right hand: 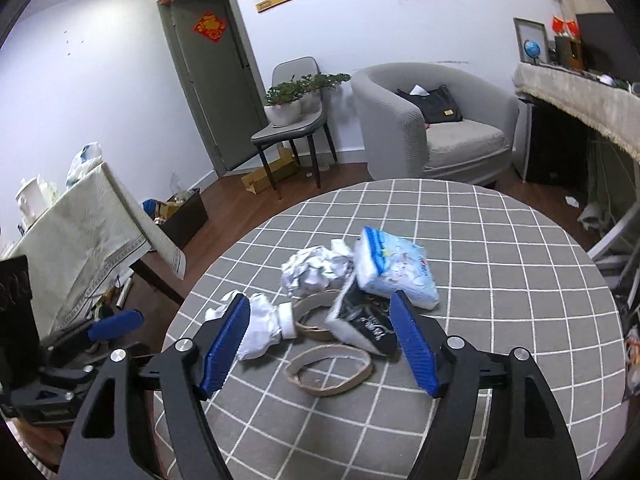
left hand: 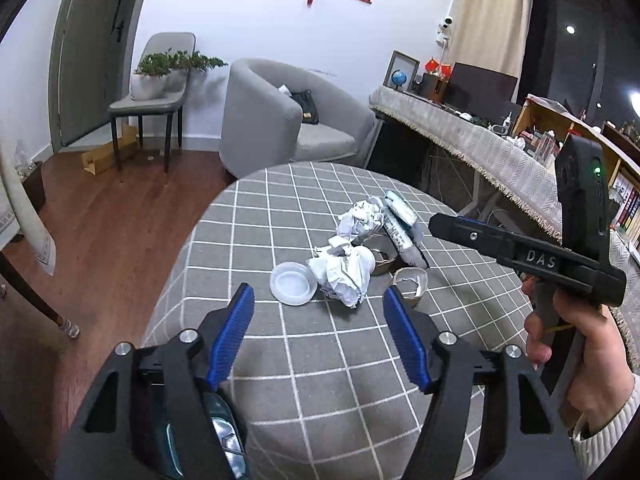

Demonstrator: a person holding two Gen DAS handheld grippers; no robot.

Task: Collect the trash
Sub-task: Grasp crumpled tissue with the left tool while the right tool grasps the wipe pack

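Note:
A pile of trash lies on the round table with a grey checked cloth (left hand: 320,360). It holds crumpled white paper (left hand: 346,276) (right hand: 312,270), a clear plastic lid (left hand: 293,282), cardboard tape rings (right hand: 328,368) (left hand: 408,282), a blue-white wrapper pack (right hand: 396,268) (left hand: 400,210) and a black-white torn packet (right hand: 362,326). My left gripper (left hand: 318,300) is open and empty, just short of the lid and paper. My right gripper (right hand: 320,312) is open and empty above the near ring; it also shows in the left wrist view (left hand: 436,222), beside the pile.
A grey armchair (left hand: 280,116) with a black bag and a chair with a potted plant (left hand: 160,76) stand behind the table. A long cloth-covered desk (left hand: 460,132) runs at the right. Another cloth-draped table (right hand: 80,232) and floor clutter lie to the left.

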